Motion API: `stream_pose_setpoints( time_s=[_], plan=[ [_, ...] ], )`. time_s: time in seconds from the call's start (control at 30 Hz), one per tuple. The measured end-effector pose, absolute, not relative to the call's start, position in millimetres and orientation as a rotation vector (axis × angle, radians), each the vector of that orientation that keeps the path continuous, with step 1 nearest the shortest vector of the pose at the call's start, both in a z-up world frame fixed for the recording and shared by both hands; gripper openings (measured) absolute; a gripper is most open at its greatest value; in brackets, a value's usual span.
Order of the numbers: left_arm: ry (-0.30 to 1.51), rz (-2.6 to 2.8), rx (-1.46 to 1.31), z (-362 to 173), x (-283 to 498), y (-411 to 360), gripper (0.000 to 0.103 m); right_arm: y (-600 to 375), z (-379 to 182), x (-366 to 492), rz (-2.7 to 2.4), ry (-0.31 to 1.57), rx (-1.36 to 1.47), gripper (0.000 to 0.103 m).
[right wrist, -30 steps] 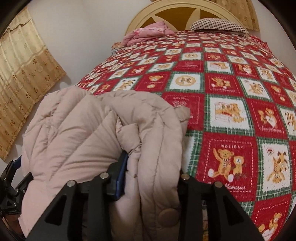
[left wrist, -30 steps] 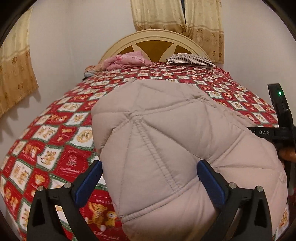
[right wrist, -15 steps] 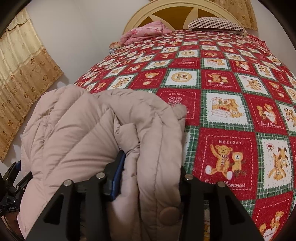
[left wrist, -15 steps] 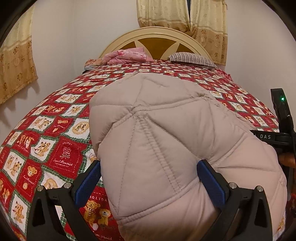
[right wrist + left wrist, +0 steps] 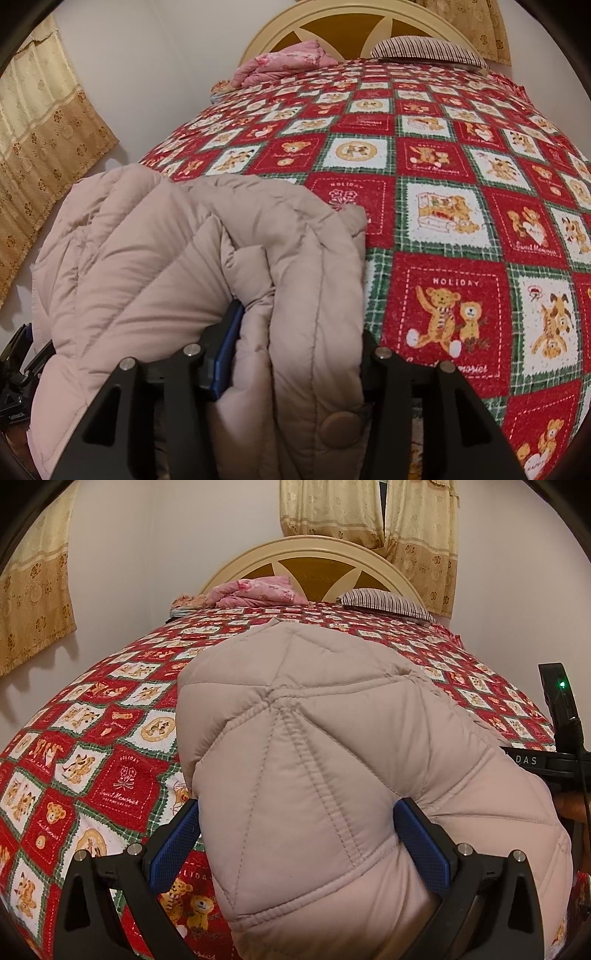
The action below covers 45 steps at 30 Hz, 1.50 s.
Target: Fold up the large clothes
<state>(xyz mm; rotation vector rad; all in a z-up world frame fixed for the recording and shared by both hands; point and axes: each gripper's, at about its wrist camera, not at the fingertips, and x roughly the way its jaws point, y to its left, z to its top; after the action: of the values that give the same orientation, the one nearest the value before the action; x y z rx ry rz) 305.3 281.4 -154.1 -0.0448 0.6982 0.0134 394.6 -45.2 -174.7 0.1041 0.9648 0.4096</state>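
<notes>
Left wrist view: the puffy beige quilted jacket (image 5: pixel 332 775) lies on the bed w/ the red teddy-bear quilt (image 5: pixel 110 775), bulging up between the left gripper (image 5: pixel 297 843)'s blue pads (image 5: pixel 173 843). Jaws stand wide; both pads lie against the padded fold, one each side, but can't tell if they actually squeeze it. This view alone shows the stitched seams fanning out from one point on the jacket, and at the far right edge the other tool's black body w/ a green light (image 5: pixel 562 684) and a bit of a hand (image 5: pixel 570 805) under it.

Right wrist view: same jacket (image 5: pixel 184 277) seen from its other end, at the quilt (image 5: pixel 461 203)'s near left part, layered in thick folds w/ a round snap button (image 5: pixel 340 424) low down, which the left view doesn't show. Right gripper (image 5: pixel 299 354) has a bunched fold between its fingers; jaws about halfway apart and have just been opening. Left blue pad (image 5: pixel 229 354) touches the fabric, right pad is hidden behind the fold. At far left bottom a bit of the left tool peeks from behind the jacket.

Around, both views: pink bundled cloth (image 5: pixel 258 590) and striped pillow (image 5: pixel 384 602) by the cream headboard (image 5: pixel 314 554), yellow curtains (image 5: pixel 369 513) on the wall. The jacket's bulk blocks most of the near quilt.
</notes>
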Motion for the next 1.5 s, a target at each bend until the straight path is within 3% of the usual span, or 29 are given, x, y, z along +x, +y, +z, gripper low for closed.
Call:
stream_pose_setpoints(
  time_s=[0.37, 0.53, 1.5],
  plan=[
    [0.696, 0.142, 0.094, -122, 282, 263, 0.102, -54, -140, 381, 0.385, 0.935, 0.099, 0.062],
    [0.638, 0.132, 0.109, -98, 259, 254, 0.102, -59, -105, 353, 0.39, 0.836, 0.106, 0.08],
    [0.492, 0.115, 0.046, -44, 153, 227, 0.102, -58, -47, 226, 0.446, 0.659, 0.025, 0.089]
  ],
)
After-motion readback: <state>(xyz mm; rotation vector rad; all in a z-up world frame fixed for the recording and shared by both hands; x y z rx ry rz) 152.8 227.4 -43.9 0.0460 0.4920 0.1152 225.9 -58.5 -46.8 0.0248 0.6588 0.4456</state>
